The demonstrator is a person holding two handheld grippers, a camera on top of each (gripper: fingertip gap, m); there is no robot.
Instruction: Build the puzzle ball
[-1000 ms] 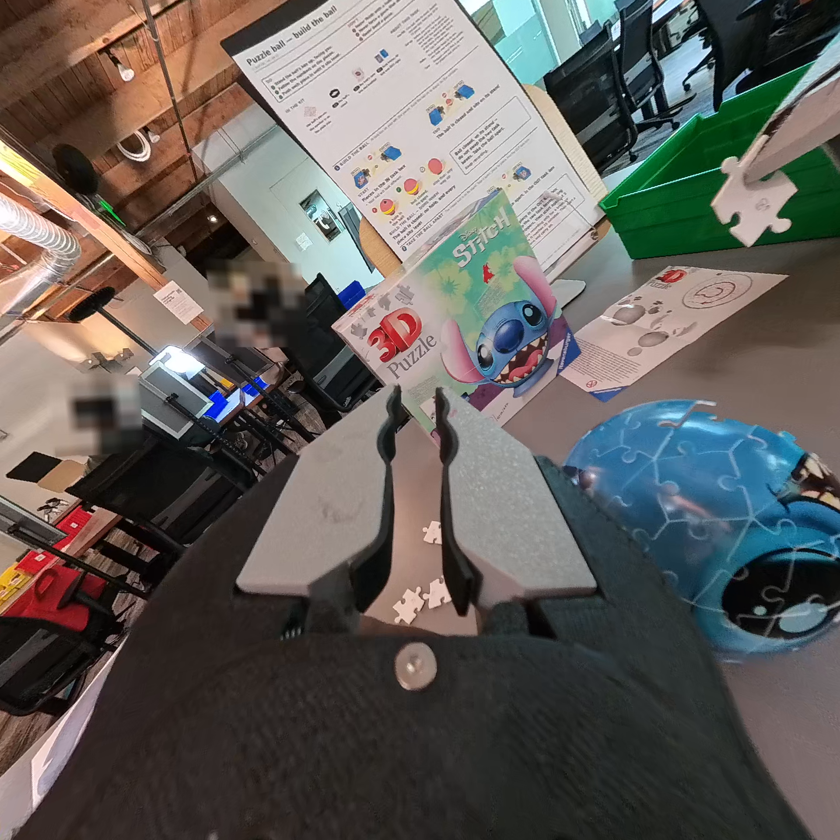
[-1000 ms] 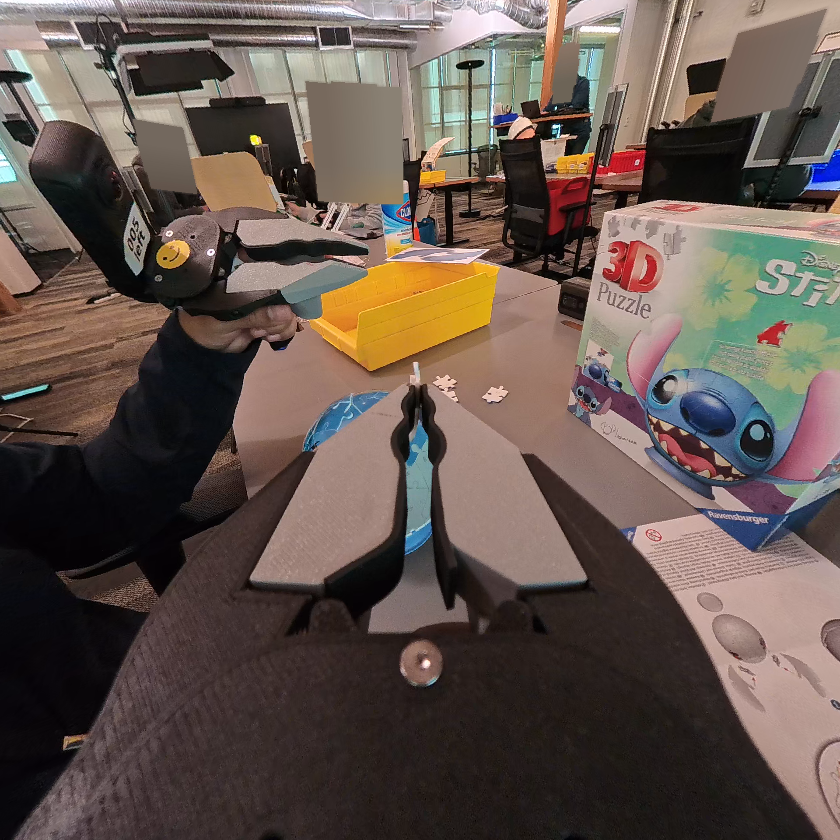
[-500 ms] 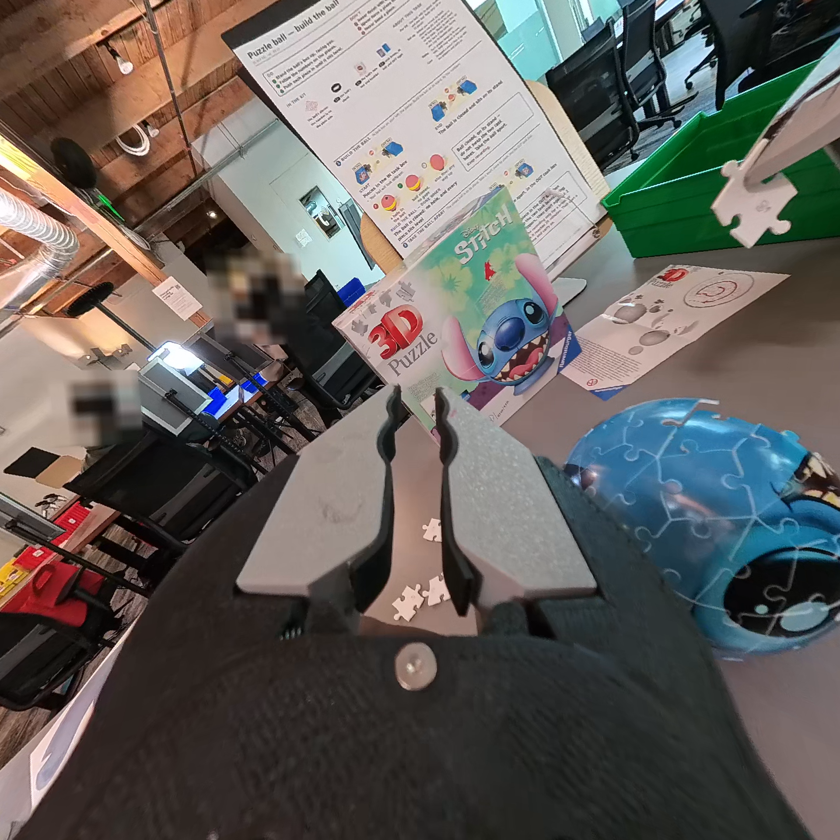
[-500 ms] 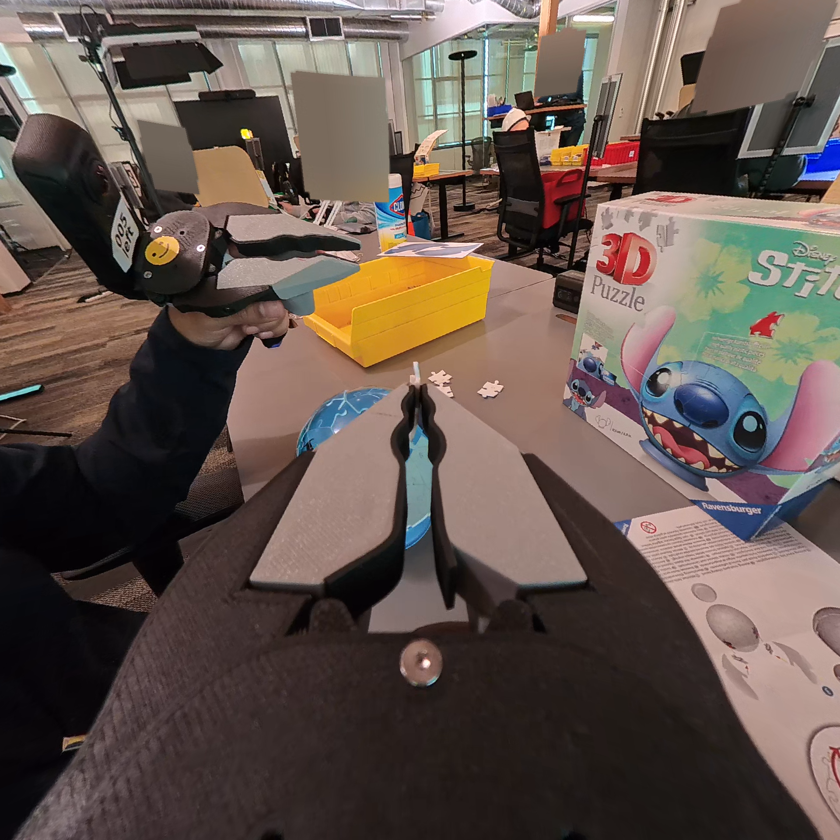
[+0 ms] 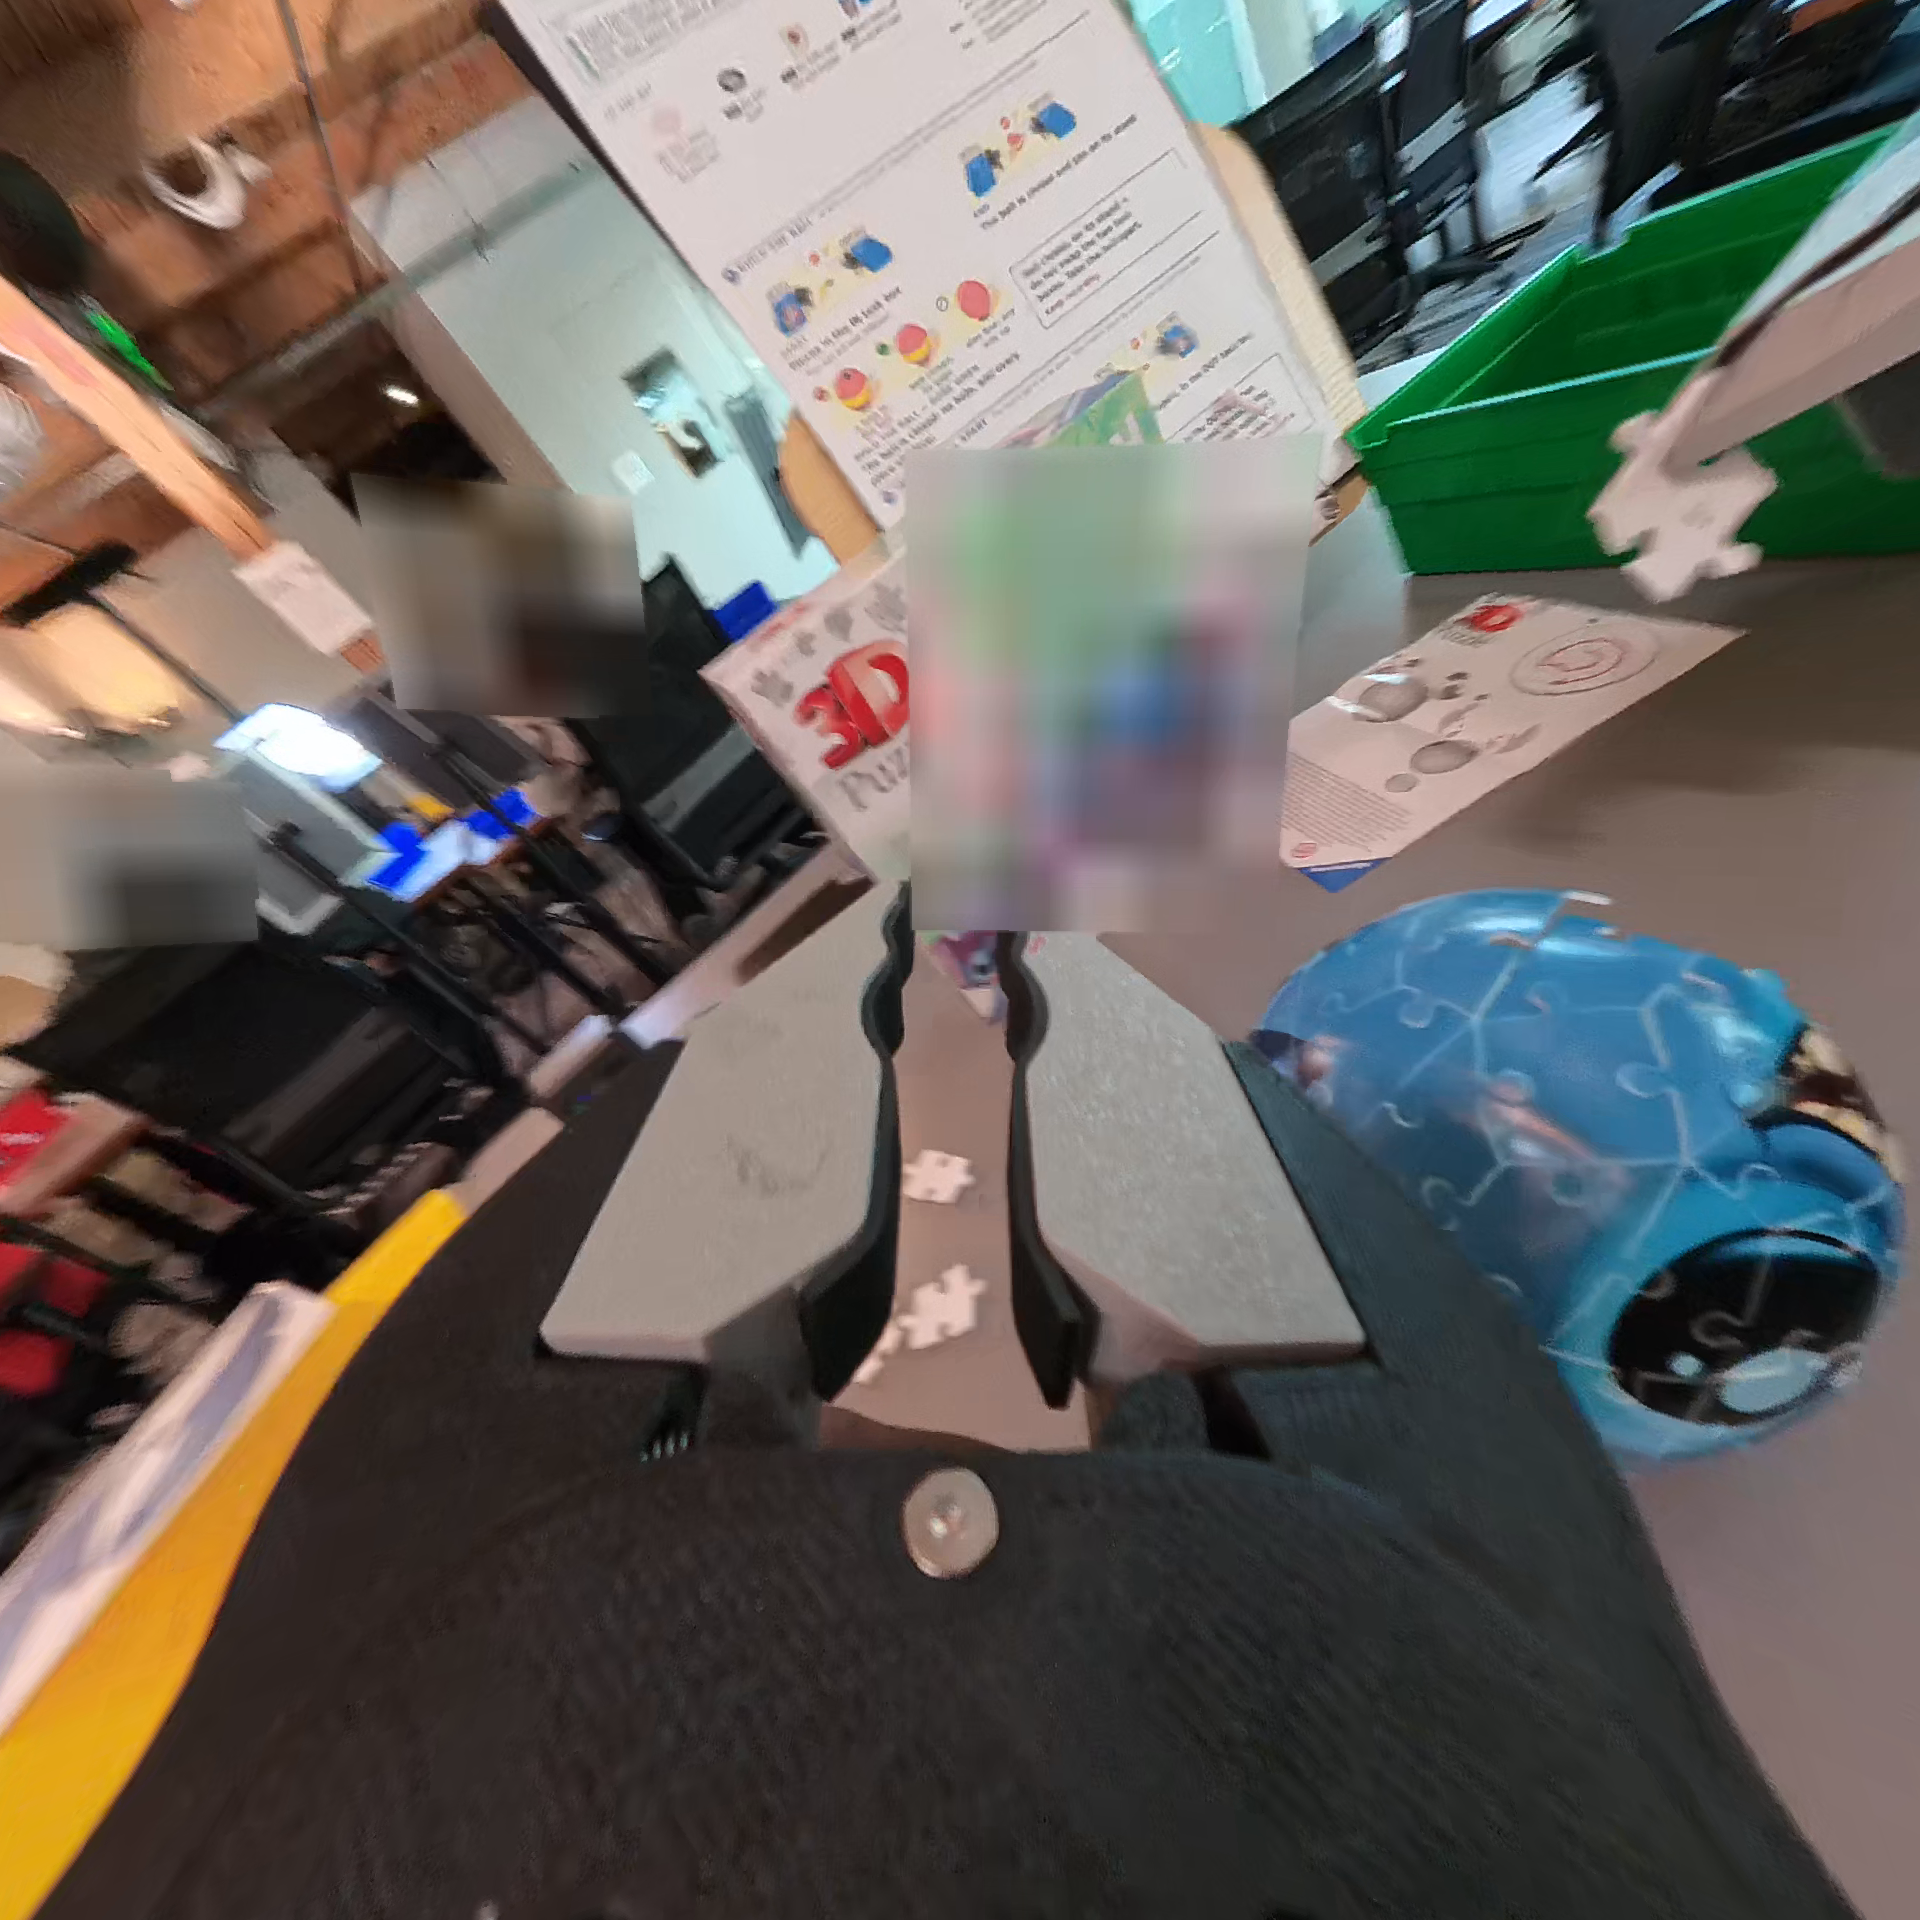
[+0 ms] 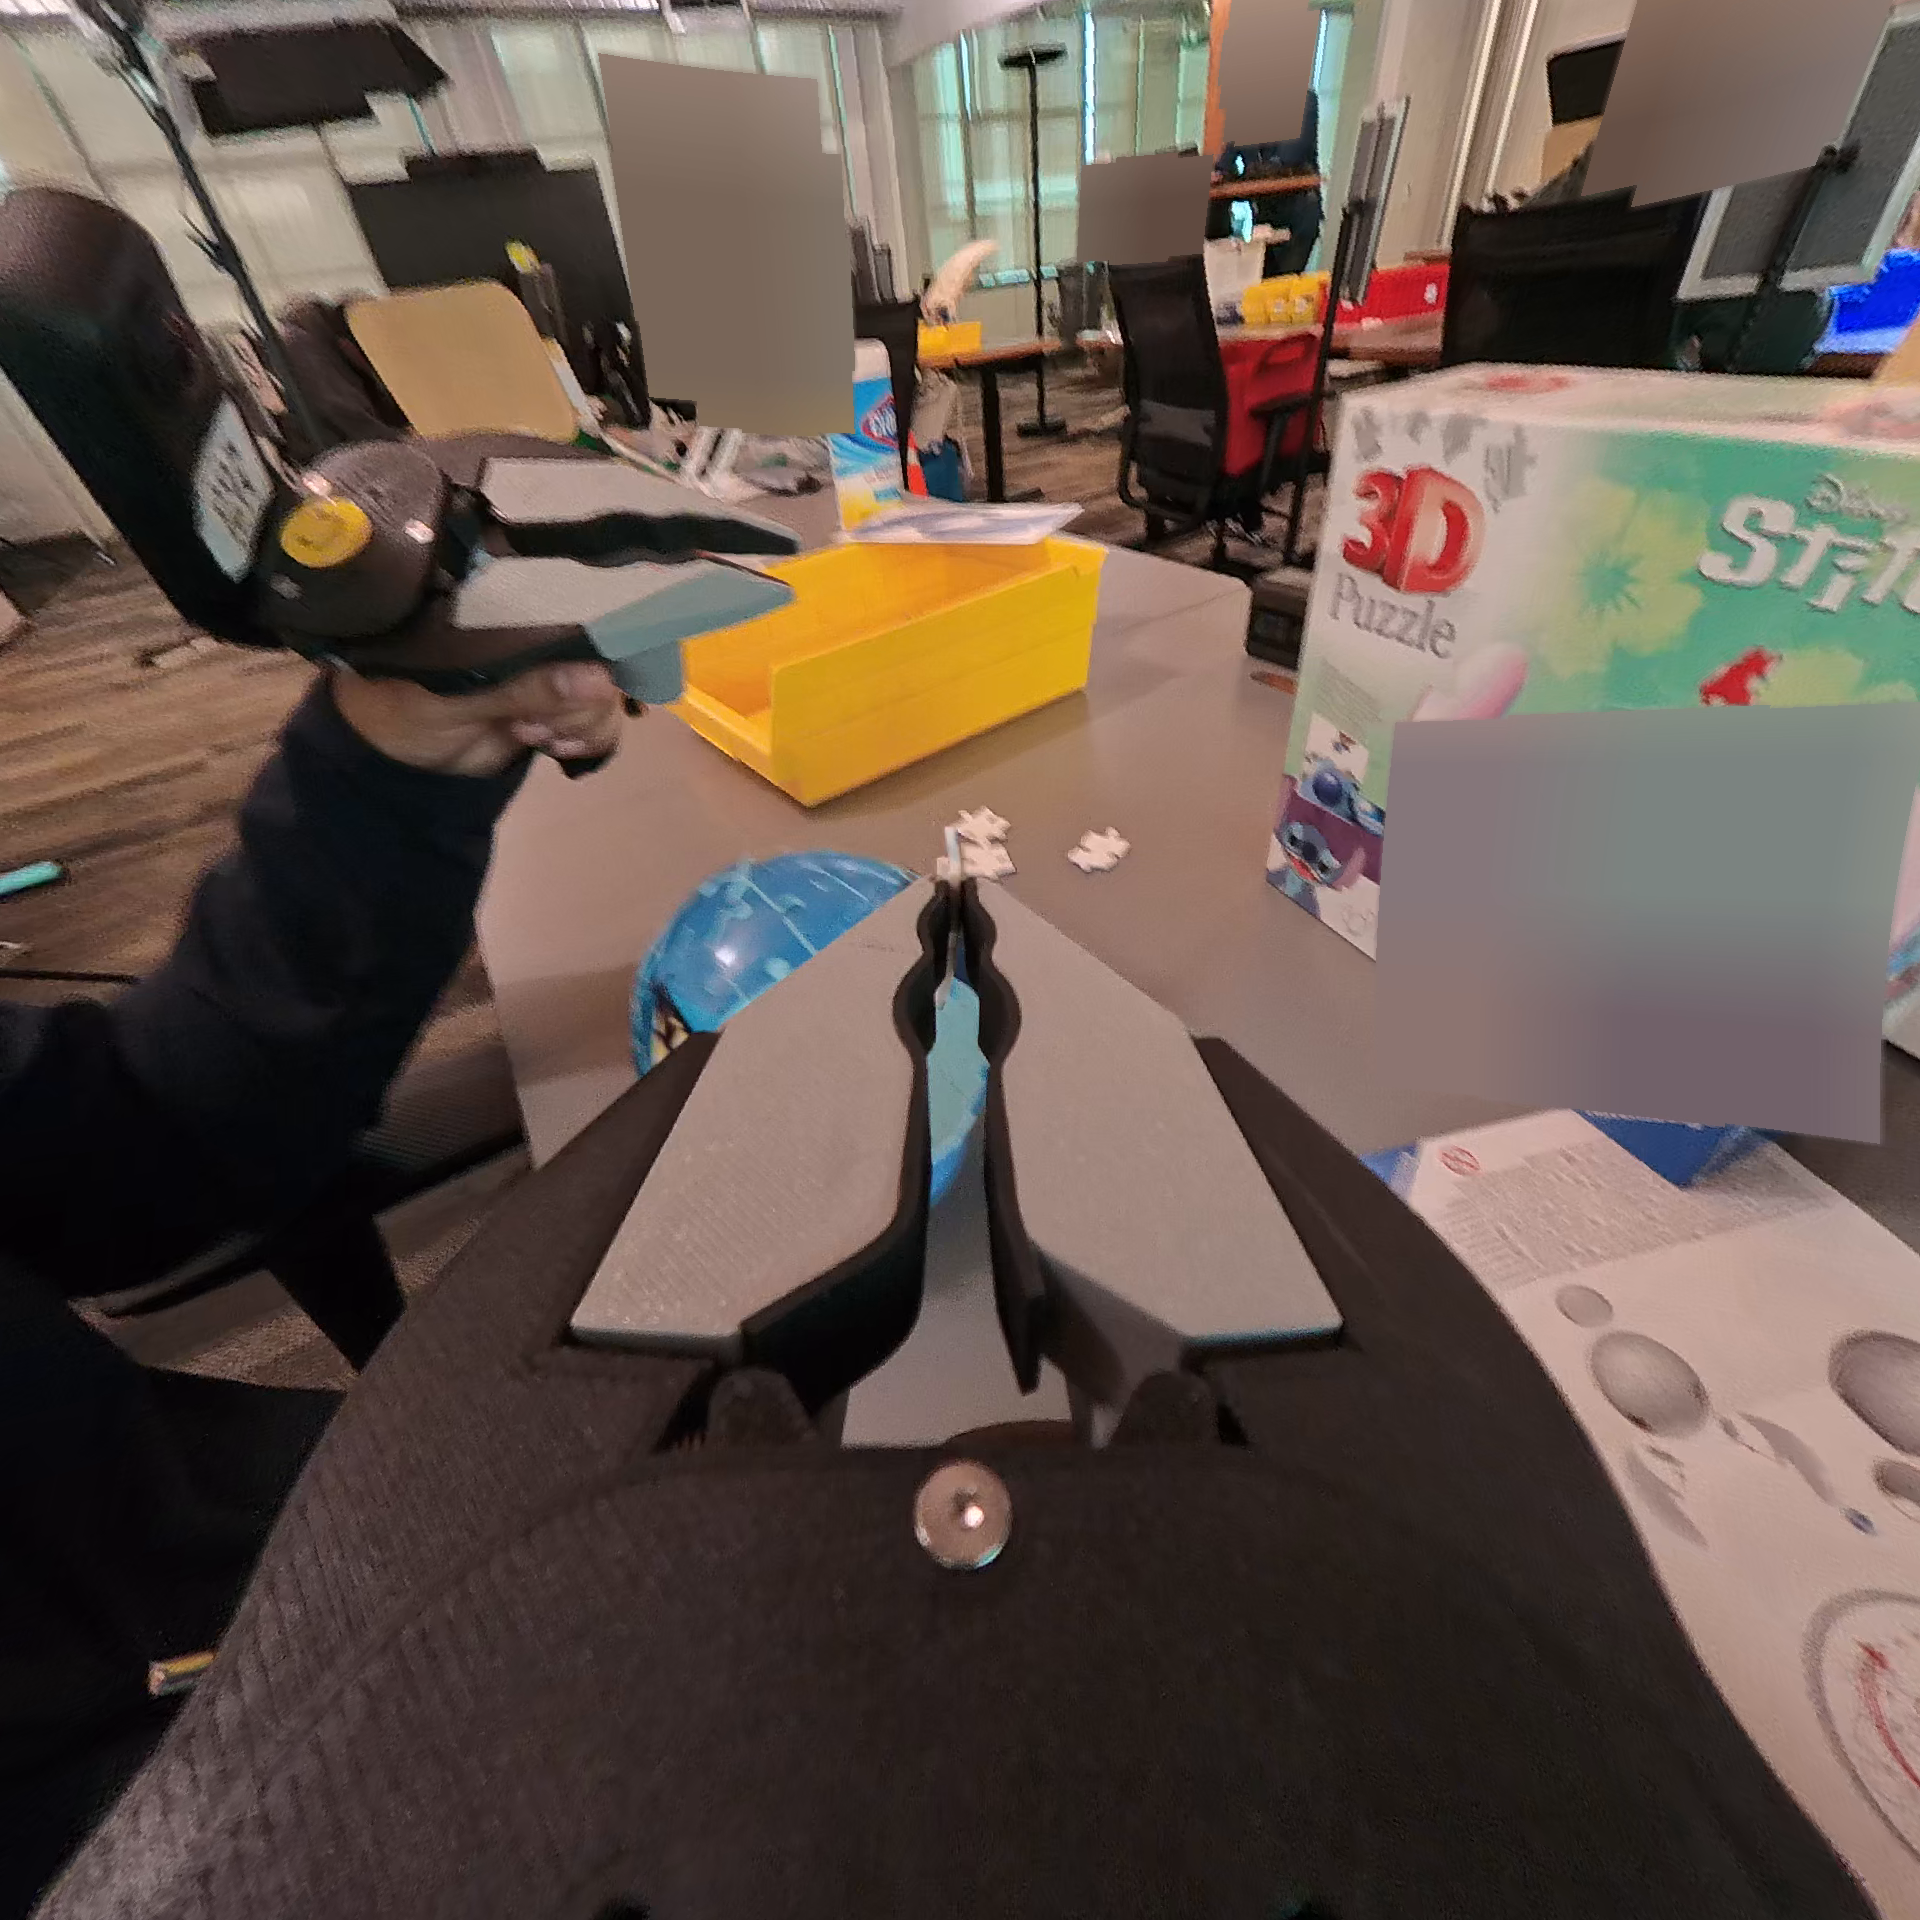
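Your right tool [image 6: 956, 914] pinches a white puzzle piece [image 5: 1673, 509] above the blue puzzle ball [image 5: 1590, 1153] on the counter [image 6: 1143, 748]. Your left tool [image 5: 951, 956] hangs slightly spread, empty, over loose pieces [image 5: 940, 1299].

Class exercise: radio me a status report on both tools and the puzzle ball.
Right tool shut on white puzzle piece. Left tool open, empty. Puzzle ball part-built on table. Path clear.

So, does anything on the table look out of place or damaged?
Only small things: three loose puzzle pieces lie scattered on the grey table beyond the unfinished puzzle ball. No damage shows.
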